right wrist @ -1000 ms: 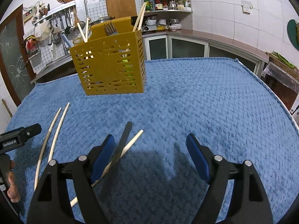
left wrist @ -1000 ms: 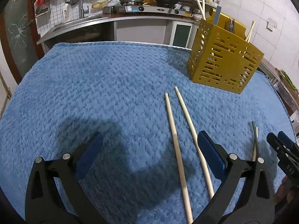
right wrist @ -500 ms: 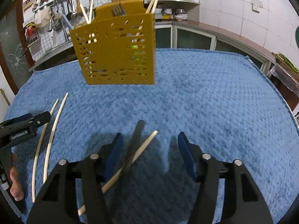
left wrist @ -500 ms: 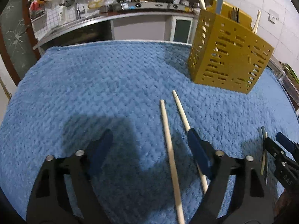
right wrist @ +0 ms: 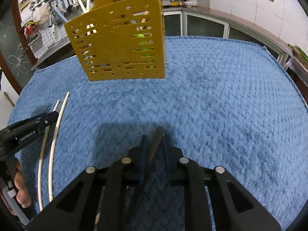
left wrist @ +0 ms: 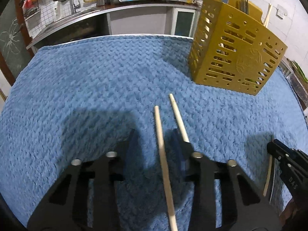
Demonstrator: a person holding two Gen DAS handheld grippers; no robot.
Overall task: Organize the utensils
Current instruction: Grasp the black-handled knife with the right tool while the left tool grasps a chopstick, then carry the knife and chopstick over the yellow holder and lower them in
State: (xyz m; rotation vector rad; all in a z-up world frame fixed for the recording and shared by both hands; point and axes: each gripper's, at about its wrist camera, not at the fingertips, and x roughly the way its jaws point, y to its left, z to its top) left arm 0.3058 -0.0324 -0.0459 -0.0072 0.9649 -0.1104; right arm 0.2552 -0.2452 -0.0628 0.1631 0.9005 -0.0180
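Change since a second ago: both grippers have dropped closer to the blue textured towel and their jaws have narrowed from wide apart; the yellow holder looms larger in both views.

Left wrist view
- Left gripper (left wrist: 156, 144): black, with blue pads; its jaws are closing, with a gap still showing between them.
- Pale wooden chopstick (left wrist: 163, 159): lies on the blue textured towel (left wrist: 86, 88) and runs up between the jaws, next to the right pad; whether that pad touches it I cannot tell.
- Second pale wooden chopstick (left wrist: 178, 117): lies just beside the first, its near part hidden behind the right finger (left wrist: 182, 154).
- Yellow slotted plastic utensil holder (left wrist: 236, 57): stands upright at the far right of the towel, with fork tines and pale sticks rising out of the top.
- Right gripper (left wrist: 288, 165): at the right edge, over a thin pale stick (left wrist: 268, 175).

Right wrist view
- Right gripper (right wrist: 154, 146): jaws closing and almost together, the pads pressed on a dark flat utensil handle (right wrist: 156, 136) whose tip pokes out ahead.
- Pale stick end (right wrist: 97, 217): shows below the left finger.
- Holder (right wrist: 119, 44): far, left of centre, something green visible through the slots.
- Left gripper (right wrist: 30, 129): at the left edge, over the two pale chopsticks (right wrist: 53, 138); a person's fingers (right wrist: 21, 188) below it.
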